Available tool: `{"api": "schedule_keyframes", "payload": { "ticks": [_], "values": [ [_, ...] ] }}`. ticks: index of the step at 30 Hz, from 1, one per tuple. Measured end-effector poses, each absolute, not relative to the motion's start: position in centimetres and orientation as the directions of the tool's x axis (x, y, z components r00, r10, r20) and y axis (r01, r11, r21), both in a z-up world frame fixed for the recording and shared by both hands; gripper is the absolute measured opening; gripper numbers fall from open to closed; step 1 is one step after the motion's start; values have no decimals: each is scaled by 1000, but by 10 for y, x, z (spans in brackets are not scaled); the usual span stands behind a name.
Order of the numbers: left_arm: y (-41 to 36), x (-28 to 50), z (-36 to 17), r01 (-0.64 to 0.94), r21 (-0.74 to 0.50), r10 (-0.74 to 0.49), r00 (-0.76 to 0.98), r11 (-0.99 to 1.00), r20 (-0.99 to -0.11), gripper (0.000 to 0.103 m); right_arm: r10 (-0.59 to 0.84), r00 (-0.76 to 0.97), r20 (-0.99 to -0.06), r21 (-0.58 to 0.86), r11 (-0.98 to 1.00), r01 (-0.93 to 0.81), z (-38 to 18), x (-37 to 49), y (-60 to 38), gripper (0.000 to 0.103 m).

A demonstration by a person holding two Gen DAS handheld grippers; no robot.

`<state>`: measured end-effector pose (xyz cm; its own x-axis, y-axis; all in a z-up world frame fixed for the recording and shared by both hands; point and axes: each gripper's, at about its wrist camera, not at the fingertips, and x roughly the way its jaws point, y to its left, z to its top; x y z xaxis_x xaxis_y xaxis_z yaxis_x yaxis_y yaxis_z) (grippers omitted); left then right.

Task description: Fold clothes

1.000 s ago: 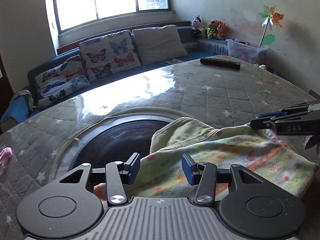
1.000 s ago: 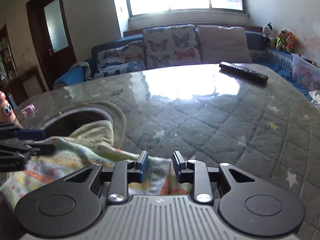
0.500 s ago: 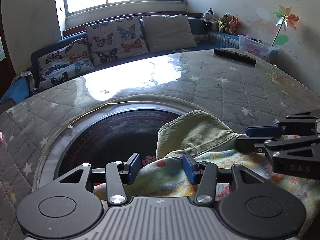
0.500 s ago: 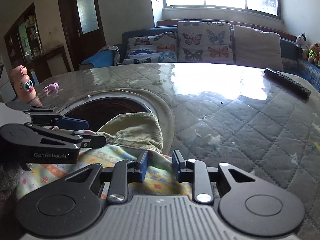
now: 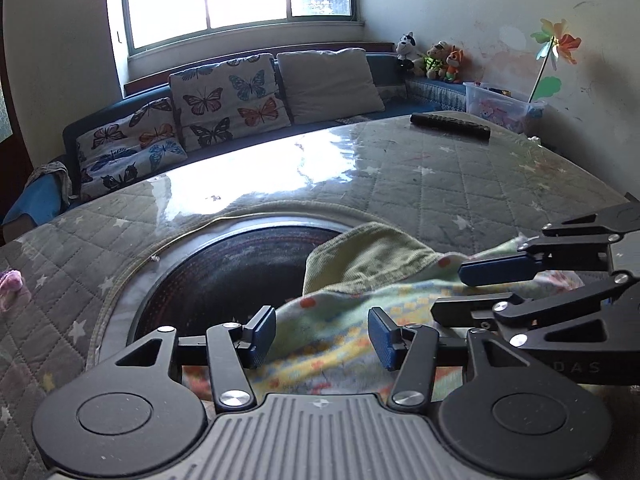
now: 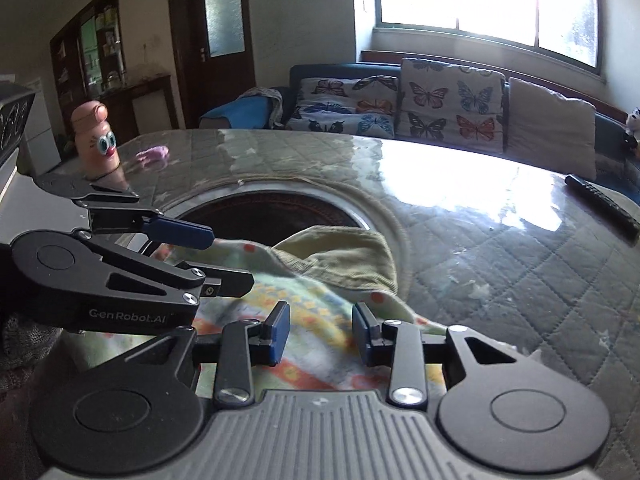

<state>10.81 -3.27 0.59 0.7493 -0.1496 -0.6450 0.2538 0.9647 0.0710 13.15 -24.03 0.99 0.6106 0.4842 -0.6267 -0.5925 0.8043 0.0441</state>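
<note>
A small patterned garment [image 5: 336, 320] with a plain green upper part [image 5: 372, 256] lies on the quilted table at the near edge of a dark round recess [image 5: 224, 276]. It also shows in the right wrist view [image 6: 320, 292]. My left gripper [image 5: 322, 338] is open, low over the cloth, nothing between its pads. My right gripper [image 6: 320, 334] is open over the same cloth. Each gripper shows in the other's view: the right one [image 5: 464, 288] from the right, the left one [image 6: 224, 258] from the left, jaws apart over the cloth.
A black remote [image 5: 450, 125] lies at the far right of the table [image 5: 480, 184]. A pink finger-shaped toy [image 6: 96, 140] and a small pink item [image 6: 154, 155] stand at the left. A sofa with butterfly cushions [image 5: 224, 100] runs behind the table.
Both grippers have swung toward each other and closer over the garment, each now larger in the other's view. The right jaws stand wider apart. The garment lies much as before.
</note>
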Motion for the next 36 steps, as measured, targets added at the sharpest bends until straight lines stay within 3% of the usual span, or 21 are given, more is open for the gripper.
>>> {"api": "schedule_keyframes", "payload": {
  "ticks": [14, 27, 36],
  "values": [
    [-34, 56, -5, 241, 136, -109, 779, 961, -617, 56, 493, 619, -611, -46, 759, -649, 8, 66, -237, 34],
    [-18, 18, -7, 150, 118, -54, 810, 982, -584, 86, 493, 646, -583, 7, 798, -602, 10, 31, -267, 55],
    [-8, 14, -11, 110, 88, -38, 808, 990, -587, 93, 414, 679, -606, 57, 874, -483, -2, 31, -315, 55]
  ]
}}
